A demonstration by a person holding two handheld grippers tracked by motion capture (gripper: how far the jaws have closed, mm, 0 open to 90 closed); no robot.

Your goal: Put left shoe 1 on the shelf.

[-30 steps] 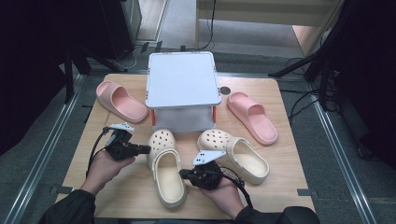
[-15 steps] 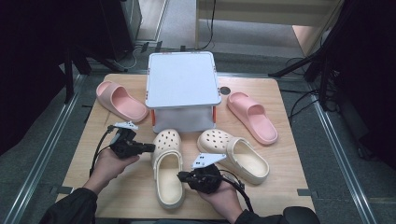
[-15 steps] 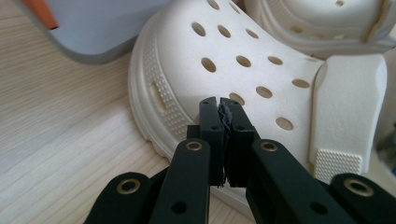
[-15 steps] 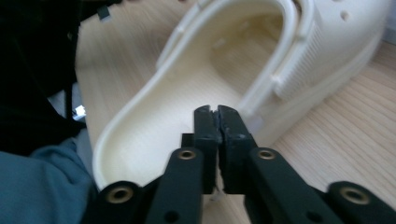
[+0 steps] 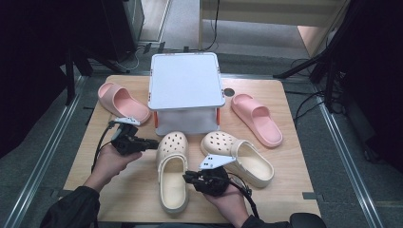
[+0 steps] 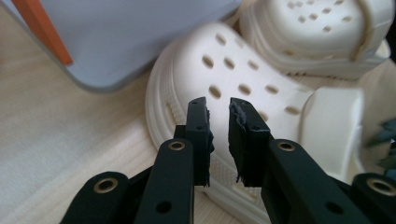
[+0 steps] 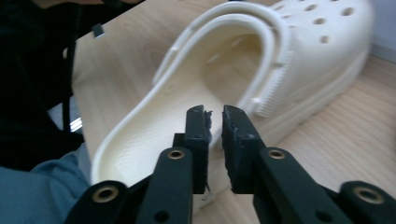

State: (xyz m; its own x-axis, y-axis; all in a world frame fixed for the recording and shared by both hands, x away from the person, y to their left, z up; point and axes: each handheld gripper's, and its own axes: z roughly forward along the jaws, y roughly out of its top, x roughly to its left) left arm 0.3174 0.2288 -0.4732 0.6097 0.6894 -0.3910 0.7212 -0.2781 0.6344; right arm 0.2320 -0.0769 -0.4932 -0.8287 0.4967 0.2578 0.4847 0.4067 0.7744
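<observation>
Two cream clogs lie side by side on the wooden table (image 5: 133, 190). My left gripper (image 5: 154, 141) points right at the toe of the left clog (image 5: 172, 166). In the left gripper view its jaws (image 6: 218, 102) have just been opening and stand slightly apart with nothing between them, just short of the holed toe (image 6: 261, 84). My right gripper (image 5: 186, 176) points left at that clog's side near the heel. Its jaws (image 7: 213, 111) have also just been opening and stand a little apart, empty, in front of the clog's rim (image 7: 261, 56). The second clog (image 5: 242, 156) lies to the right.
A white lidded box (image 5: 186, 83) with orange clasps stands behind the clogs. One pink slide (image 5: 121, 102) lies to its left and another (image 5: 259, 118) to its right. Dark stands and cables surround the table.
Both hands have stayed almost where they were. The left gripper has edged slightly toward the clog's toe. The clogs have not moved.
</observation>
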